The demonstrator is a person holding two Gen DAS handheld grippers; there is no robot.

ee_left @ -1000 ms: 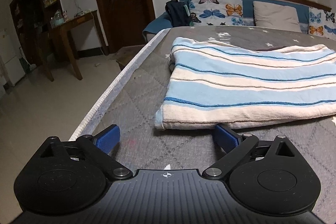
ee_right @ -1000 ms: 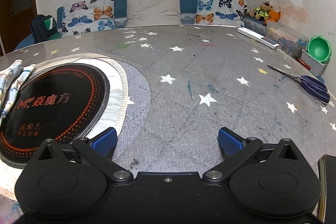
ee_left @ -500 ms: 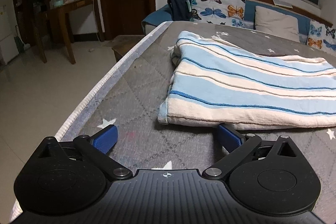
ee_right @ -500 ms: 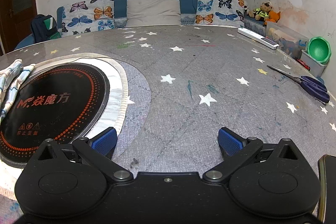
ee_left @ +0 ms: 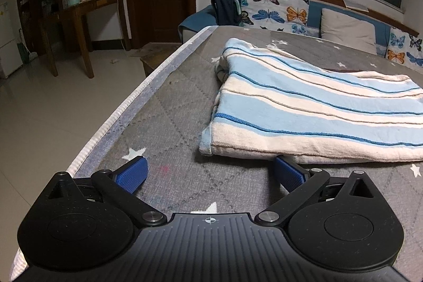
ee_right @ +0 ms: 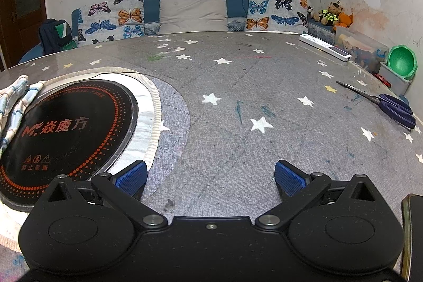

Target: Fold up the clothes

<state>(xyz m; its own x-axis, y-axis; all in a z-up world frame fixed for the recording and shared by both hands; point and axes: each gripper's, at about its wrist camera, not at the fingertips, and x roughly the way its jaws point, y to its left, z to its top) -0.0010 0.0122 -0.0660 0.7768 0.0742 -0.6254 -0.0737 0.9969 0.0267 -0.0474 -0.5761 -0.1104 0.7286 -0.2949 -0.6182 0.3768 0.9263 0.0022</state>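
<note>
Blue-and-white striped cloth garment [ee_left: 312,107] looks folded near the grey star-print table's [ee_right: 238,86] left edge; L gripper [ee_left: 210,172] & R gripper [ee_right: 210,173] both wide, empty.

Blue-and-cream striped garment [ee_left: 317,112]

On the grey star-patterned worktop [ee_right: 238,75] sit a black round induction hob [ee_right: 66,128], blue-handled scissors [ee_right: 391,107] and a white remote [ee_right: 325,47], with butterfly cushions [ee_right: 113,17] behind.
</note>
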